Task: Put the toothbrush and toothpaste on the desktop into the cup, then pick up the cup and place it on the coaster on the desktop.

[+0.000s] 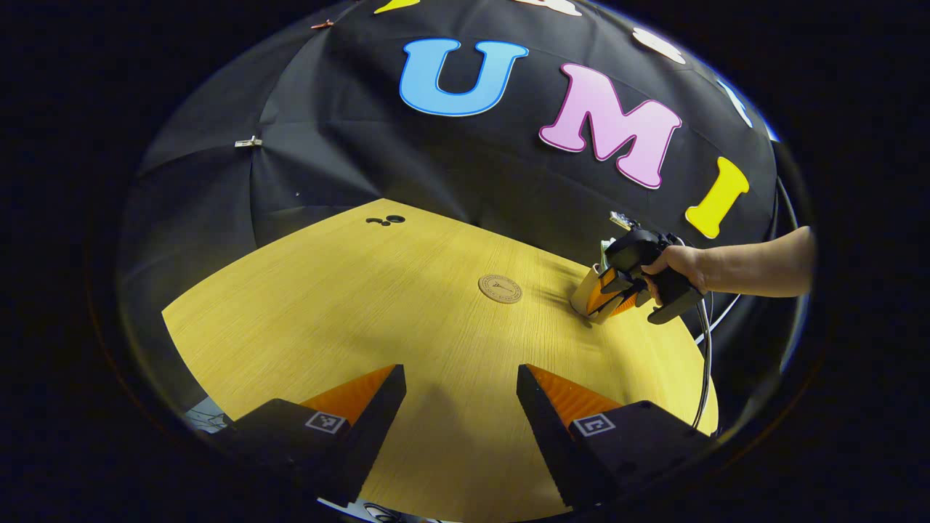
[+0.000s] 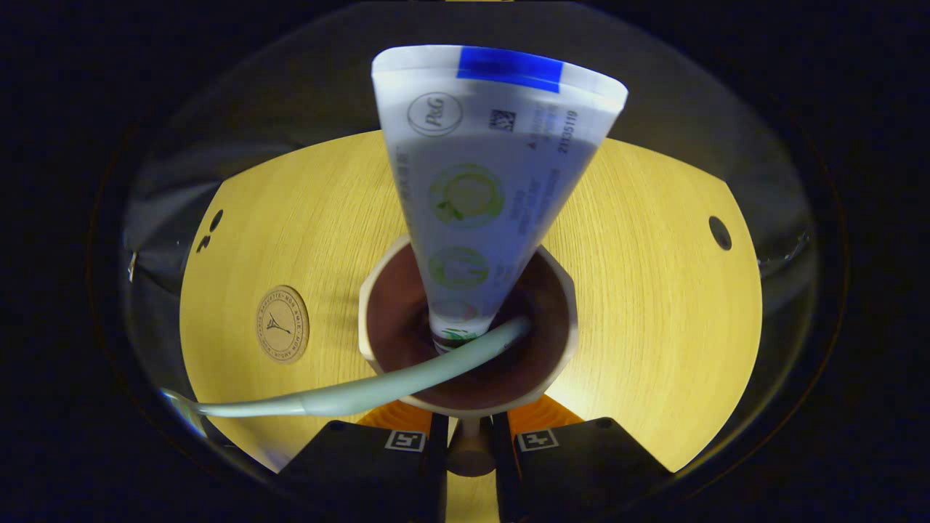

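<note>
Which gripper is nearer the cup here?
Right. The right gripper is at the cup, its fingers closed on the cup's handle. The left gripper hovers open over bare table, well away from the cup.

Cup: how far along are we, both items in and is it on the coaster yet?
Loading looks done: the toothpaste and toothbrush both stand in the cup. In hand: the right gripper is closed on what looks like the cup's handle, cup apparently on the table. Left: carry it to the coaster, which lies bare. The left gripper is open and idle.
</note>
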Available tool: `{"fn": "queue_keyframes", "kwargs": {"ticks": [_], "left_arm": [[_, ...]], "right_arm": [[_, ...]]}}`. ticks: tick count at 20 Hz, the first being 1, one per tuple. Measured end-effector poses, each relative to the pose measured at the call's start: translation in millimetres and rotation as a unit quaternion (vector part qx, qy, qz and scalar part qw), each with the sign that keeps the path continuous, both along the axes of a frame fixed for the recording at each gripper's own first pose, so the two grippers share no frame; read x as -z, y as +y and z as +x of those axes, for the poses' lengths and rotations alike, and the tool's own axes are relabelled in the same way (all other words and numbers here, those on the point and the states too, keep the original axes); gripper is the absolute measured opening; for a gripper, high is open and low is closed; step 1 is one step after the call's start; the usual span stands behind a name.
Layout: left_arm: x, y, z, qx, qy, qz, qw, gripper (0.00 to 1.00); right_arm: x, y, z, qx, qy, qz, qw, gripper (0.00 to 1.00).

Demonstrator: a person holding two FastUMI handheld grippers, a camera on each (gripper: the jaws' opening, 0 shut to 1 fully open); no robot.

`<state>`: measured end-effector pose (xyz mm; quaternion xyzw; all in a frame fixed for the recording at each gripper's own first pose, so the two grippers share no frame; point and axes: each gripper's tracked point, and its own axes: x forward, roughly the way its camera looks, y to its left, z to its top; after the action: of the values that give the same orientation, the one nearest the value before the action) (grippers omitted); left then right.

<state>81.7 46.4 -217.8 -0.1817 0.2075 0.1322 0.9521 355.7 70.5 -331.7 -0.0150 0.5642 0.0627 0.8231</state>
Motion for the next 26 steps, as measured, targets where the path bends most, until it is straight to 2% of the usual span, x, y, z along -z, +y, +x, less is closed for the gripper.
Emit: {"fn": "queue_keyframes", "kwargs": {"ticks": [6,13,19,26], "left_arm": [[4.9,6.4,-5.6,0.003,0.008,0.0,1.0,0.98],[5.3,7.5,-6.7,0.013,0.008,0.006,1.0,0.97],[11.4,-0.8,-7.4,0.026,0.015,-0.004,1.0,0.98],[23.8,-11.5,-13.6,0.04,0.026,-0.023,0.999,0.96]], "right_arm": [[-24.4,17.6,3.7,-0.028,-0.033,-0.002,0.999,0.3],[-44.2,76.1,1.5,-0.077,-0.045,0.001,0.996,0.3],[-38.3,140.7,-11.2,-0.123,-0.031,0.011,0.992,0.3],[-21.7,184.6,-18.7,-0.145,-0.017,0.011,0.989,0.3]]}}
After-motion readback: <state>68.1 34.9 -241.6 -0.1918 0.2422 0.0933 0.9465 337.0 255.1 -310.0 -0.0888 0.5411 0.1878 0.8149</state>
